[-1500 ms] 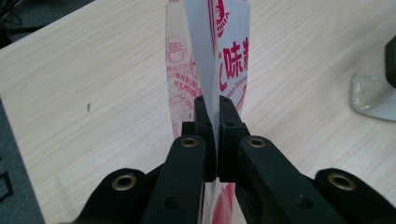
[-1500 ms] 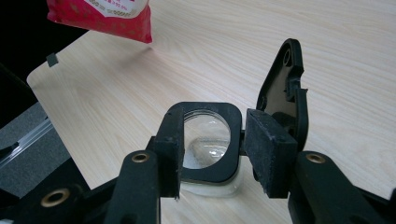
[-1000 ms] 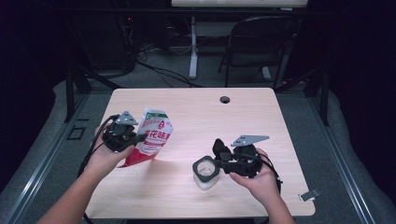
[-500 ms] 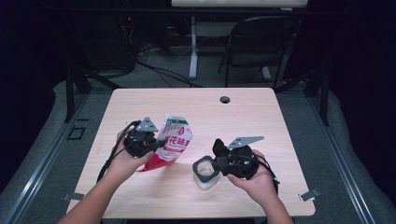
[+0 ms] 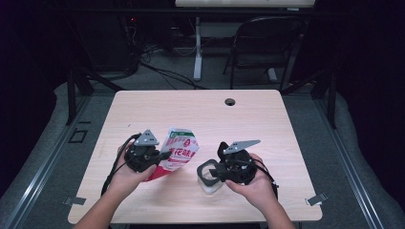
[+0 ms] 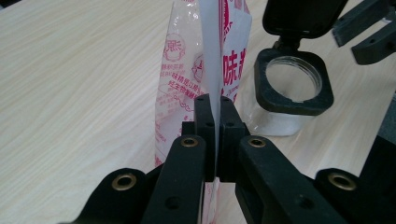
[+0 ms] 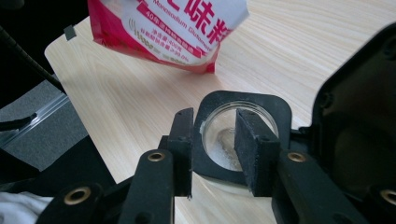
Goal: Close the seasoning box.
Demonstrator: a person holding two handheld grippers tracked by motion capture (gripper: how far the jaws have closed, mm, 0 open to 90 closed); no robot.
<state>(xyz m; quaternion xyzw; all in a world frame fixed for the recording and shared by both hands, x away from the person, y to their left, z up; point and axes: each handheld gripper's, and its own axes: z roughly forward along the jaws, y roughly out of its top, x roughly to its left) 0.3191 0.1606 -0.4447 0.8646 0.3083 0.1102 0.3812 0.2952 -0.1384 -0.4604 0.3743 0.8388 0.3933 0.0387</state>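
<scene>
Lower centre-left of high view: soft crinkly pouch (image 5: 177, 151) pinched at edge seam by left gripper (image 5: 160, 157) | right gripper (image 5: 211, 171) clamping rim of rigid, likely breakable jar (image 5: 208, 175), lower centre.

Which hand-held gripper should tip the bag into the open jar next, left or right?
Left, probably. The left hand-held gripper is already shut on the bag, held beside the jar. The right hand-held gripper straddles the jar's rim, steadying it.

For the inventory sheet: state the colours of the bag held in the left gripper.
The bag is white with red print and a red bottom band, clearest in the right gripper view.
</scene>
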